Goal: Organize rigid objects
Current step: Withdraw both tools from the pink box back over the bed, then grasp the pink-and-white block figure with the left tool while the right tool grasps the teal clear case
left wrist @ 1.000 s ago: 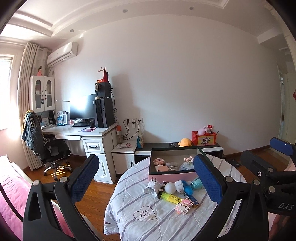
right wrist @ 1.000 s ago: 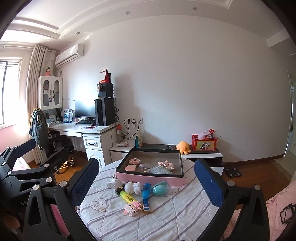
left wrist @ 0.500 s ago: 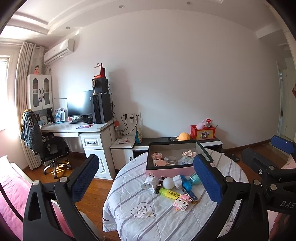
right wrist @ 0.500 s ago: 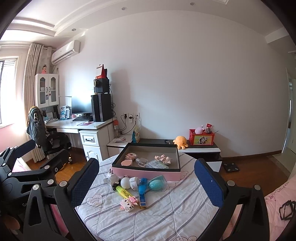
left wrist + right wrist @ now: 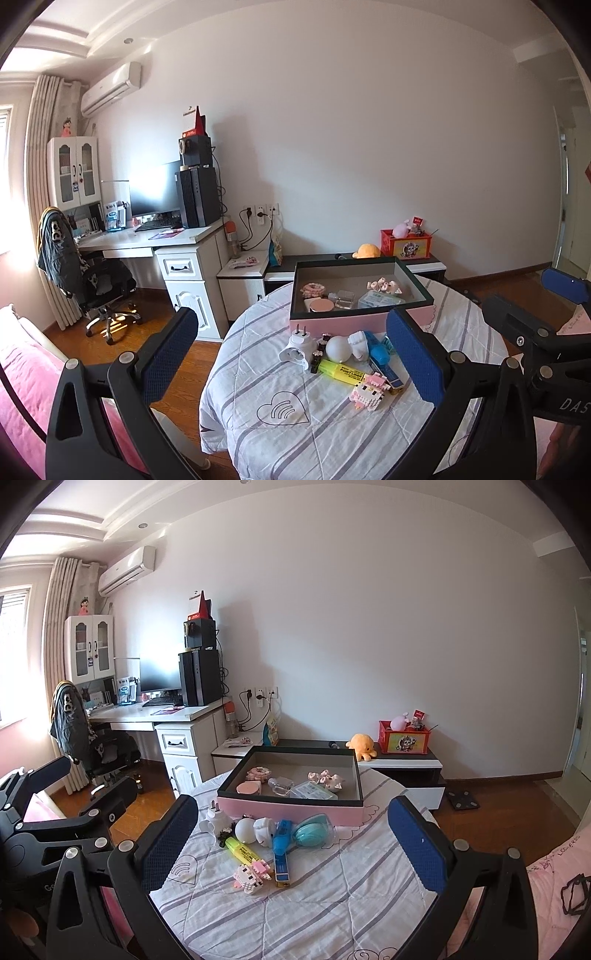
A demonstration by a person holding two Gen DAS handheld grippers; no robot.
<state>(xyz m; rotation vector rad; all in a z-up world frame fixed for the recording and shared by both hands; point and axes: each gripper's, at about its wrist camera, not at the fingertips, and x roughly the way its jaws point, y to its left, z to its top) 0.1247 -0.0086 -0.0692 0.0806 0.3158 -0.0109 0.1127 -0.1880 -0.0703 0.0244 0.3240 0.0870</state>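
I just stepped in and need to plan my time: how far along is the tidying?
Early. Done: a few small items already lie in the box. In hand: nothing; left tongs and right tongs are open and empty. Left: the plug, ball, highlighter, blue pen, teal case and block toy.

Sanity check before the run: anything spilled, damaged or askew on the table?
Nothing damaged or spilled. Loose items, including a yellow highlighter, blue pen-like tool and white plug adapter, lie jumbled in front of the pink open box, not yet sorted.
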